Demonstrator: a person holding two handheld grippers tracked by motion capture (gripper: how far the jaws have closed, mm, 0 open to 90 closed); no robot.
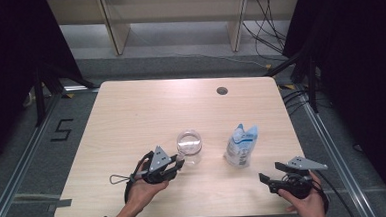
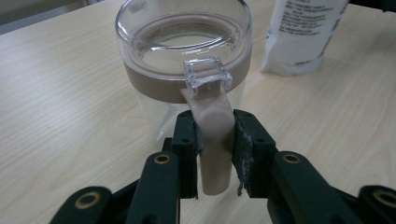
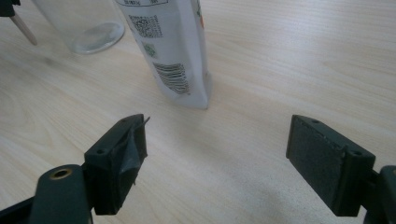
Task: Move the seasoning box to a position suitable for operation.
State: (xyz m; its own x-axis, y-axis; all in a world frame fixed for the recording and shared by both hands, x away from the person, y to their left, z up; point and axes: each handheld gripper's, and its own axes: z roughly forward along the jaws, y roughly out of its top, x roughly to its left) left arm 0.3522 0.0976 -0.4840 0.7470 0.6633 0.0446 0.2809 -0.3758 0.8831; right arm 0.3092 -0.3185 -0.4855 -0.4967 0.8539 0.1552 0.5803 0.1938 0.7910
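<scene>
Two forearms reach up from the bottom edge of the high view, each hand holding a black gripper over a pale wooden table [image 1: 131,116]. On the left side, the left gripper [image 1: 178,163] points at a clear glass jar [image 1: 190,146] standing near the middle of the table, and its tips meet the jar's near side. On the right side, the right gripper [image 1: 265,179] hangs near the front edge with its jaws apart and nothing between them. A white and blue pouch [image 1: 242,145] stands upright just right of the jar, between the jar and the right gripper but clear of both. A small round hole [image 1: 222,91] sits in the tabletop toward the far edge.

Seen from the left gripper view, the left gripper [image 2: 214,154] is clamped on a beige tab [image 2: 214,140] that hangs down from the jar's beige lid band [image 2: 149,84]. Both pads press the tab's sides. A small clear buckle [image 2: 207,77] sits at the top of the tab, against the lid. The jar [image 2: 154,116] stands upright, with the pouch [image 2: 299,37] behind it to the right.

Seen from the right gripper view, the right gripper [image 3: 217,154] is spread wide above bare wood. The pouch [image 3: 173,51] stands ahead, apart from the jaws, showing a barcode and a square code. The jar's base [image 3: 88,32] lies beyond, at upper left.
</scene>
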